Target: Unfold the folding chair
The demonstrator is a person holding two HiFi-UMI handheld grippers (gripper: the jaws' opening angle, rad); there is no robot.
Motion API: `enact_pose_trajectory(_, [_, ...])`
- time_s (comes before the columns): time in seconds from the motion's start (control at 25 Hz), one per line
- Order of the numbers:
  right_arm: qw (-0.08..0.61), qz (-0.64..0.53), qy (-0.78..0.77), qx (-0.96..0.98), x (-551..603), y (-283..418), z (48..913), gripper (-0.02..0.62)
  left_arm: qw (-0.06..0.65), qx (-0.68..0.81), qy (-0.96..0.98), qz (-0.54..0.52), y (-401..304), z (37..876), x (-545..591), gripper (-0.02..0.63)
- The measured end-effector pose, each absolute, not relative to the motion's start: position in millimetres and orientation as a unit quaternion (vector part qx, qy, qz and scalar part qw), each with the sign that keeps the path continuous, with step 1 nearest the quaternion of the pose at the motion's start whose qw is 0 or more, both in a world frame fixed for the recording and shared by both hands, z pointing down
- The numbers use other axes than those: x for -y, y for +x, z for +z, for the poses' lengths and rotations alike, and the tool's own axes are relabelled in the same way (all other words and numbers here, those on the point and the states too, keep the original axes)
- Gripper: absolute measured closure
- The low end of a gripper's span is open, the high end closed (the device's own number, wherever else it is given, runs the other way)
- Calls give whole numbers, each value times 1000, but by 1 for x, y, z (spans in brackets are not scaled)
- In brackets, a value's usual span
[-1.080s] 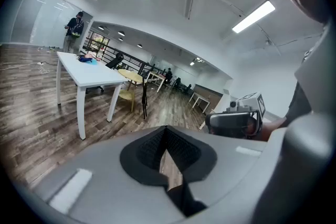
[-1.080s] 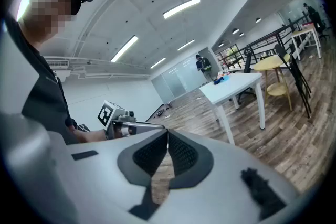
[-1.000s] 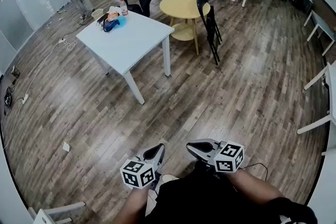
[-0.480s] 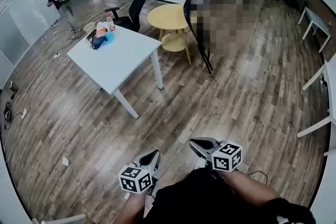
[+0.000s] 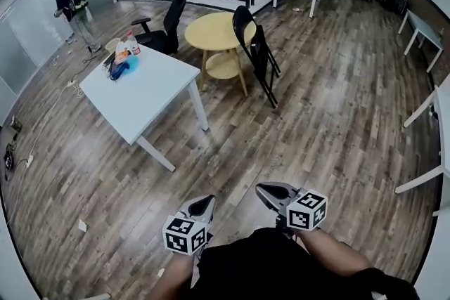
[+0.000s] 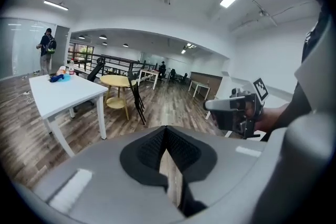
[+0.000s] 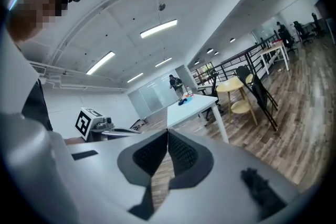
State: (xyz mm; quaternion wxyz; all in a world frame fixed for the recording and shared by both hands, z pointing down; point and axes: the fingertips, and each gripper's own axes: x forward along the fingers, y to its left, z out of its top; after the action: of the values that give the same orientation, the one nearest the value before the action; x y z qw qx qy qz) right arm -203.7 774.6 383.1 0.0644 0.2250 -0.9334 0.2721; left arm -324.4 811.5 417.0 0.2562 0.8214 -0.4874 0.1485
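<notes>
The folding chair (image 5: 257,56) is seen folded and upright beside the round yellow table (image 5: 211,30), apparently leaned against its edge, well apart across the wooden floor (image 5: 330,116) from both grippers. The left gripper (image 5: 204,202) and right gripper (image 5: 270,191) are held low, each with jaws pressed together on nothing.

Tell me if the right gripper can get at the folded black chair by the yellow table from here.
Probably not yet. The right gripper is near the person's body, jaws shut, and the folding chair stands well away across wooden floor. Nothing blocks the path; it takes walking closer.
</notes>
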Motion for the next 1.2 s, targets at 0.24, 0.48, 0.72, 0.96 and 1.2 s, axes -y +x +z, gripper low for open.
enact_pose_trajectory(0.24, [61,271,279,919,-741,-122,390,589,274,441,846,121,-247,413,-756,598])
enact_pose_trajectory(0.48, [31,286,351,891,-730,-57,399,589,272,387,866,161,-197,420,-731,598])
enact_pose_trajectory(0.72, [32,305,395,866,-723,-15,415,589,269,349,880,176,-164,426,-702,598])
enact_pose_trajectory(0.96, [34,311,408,858,-694,-3,419,589,281,326,884,181,-147,434,-671,598])
enact_pose_trajectory(1.2, [31,319,416,851,-646,-2,428,589,302,317,880,186,-147,450,-622,598])
